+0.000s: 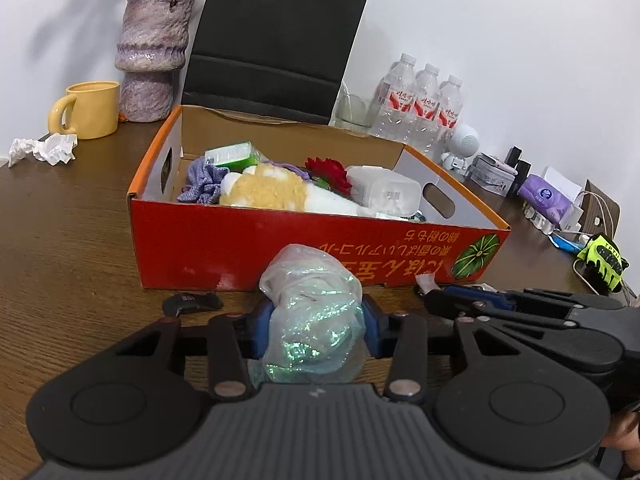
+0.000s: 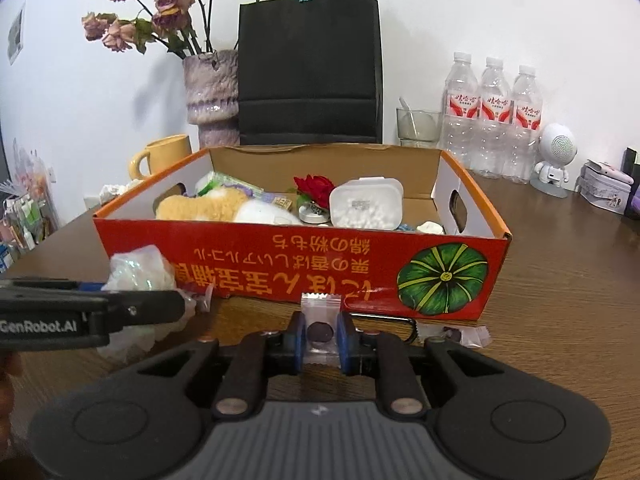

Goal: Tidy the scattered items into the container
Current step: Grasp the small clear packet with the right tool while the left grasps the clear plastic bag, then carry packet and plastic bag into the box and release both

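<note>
- Holding two loads at once, I had the left tool pinching a crumpled clear plastic bag with an iridescent green shimmer, and the right tool pressed onto a small clear sachet with a dark round piece inside.
- Both sat just in front of the red cardboard box with orange rim and printed green pumpkin on the brown wooden table, below its near wall.
- I judged each tool needed to rise above that rim before going forward, or the load would catch the wall.
- Inside, a yellow-and-white plush toy and a white lidded plastic tub filled the middle, so I aimed the sachet at the barer right end.
- The bag looked springy; I meant to release it low so it stayed in.
- A second clear sachet and a small black object lay on the table for later.
</note>
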`<move>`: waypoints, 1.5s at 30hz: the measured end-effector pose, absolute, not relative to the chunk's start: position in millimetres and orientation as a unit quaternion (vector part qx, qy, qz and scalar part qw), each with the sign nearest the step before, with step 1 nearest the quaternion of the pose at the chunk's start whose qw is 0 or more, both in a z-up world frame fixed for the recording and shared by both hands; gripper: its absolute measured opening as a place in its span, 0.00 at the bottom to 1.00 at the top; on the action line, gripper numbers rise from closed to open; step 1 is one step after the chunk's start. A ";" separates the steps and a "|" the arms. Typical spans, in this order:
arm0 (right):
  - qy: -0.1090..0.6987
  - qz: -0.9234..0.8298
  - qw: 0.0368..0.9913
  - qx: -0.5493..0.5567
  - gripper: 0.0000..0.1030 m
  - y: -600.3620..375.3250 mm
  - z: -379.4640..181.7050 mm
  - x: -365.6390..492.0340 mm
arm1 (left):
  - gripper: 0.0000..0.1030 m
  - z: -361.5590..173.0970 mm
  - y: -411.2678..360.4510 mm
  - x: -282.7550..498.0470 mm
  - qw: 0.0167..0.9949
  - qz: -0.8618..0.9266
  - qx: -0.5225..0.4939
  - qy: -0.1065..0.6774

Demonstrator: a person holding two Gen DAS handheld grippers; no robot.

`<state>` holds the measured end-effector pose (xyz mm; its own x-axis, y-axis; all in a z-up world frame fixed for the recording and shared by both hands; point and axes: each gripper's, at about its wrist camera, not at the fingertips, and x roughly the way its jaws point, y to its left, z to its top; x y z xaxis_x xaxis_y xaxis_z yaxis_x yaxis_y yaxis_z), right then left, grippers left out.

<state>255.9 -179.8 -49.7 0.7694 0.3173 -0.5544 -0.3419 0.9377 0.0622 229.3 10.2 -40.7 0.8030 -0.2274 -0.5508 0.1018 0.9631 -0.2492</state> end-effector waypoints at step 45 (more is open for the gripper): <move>0.255 0.113 0.960 0.009 0.15 -208.8 -3.7 419.5 | 0.44 9.1 14.7 378.6 0.963 -0.040 -0.107 0.245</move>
<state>419.5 -208.8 -3.7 0.8444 0.2215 -0.4878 -0.2123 0.9743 0.0749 378.6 14.7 9.1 0.8767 -0.1289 -0.4634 0.0237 0.9738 -0.2262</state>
